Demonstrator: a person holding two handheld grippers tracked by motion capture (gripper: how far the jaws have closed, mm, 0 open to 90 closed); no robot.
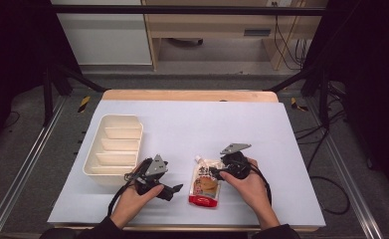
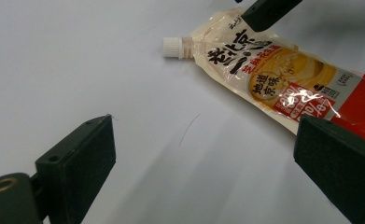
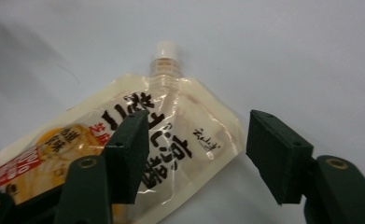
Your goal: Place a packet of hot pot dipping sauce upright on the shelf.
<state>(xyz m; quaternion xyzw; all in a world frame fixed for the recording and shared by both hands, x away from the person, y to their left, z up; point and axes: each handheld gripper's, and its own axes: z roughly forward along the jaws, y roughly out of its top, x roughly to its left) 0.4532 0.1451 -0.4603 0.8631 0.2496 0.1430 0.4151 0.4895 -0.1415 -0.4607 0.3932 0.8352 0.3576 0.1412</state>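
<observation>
The spout pouch (image 1: 205, 182) lies flat on the table (image 1: 261, 129), near your edge, with its cap pointing away from you. Your right gripper (image 1: 217, 172) sits just right of its upper part, one jaw over the pouch, the other beside its edge. Your left gripper (image 1: 174, 190) rests to the pouch's left, apart from it. Further left, behind that hand, stands the divided tray (image 1: 113, 146), its compartments stacked front to back.
</observation>
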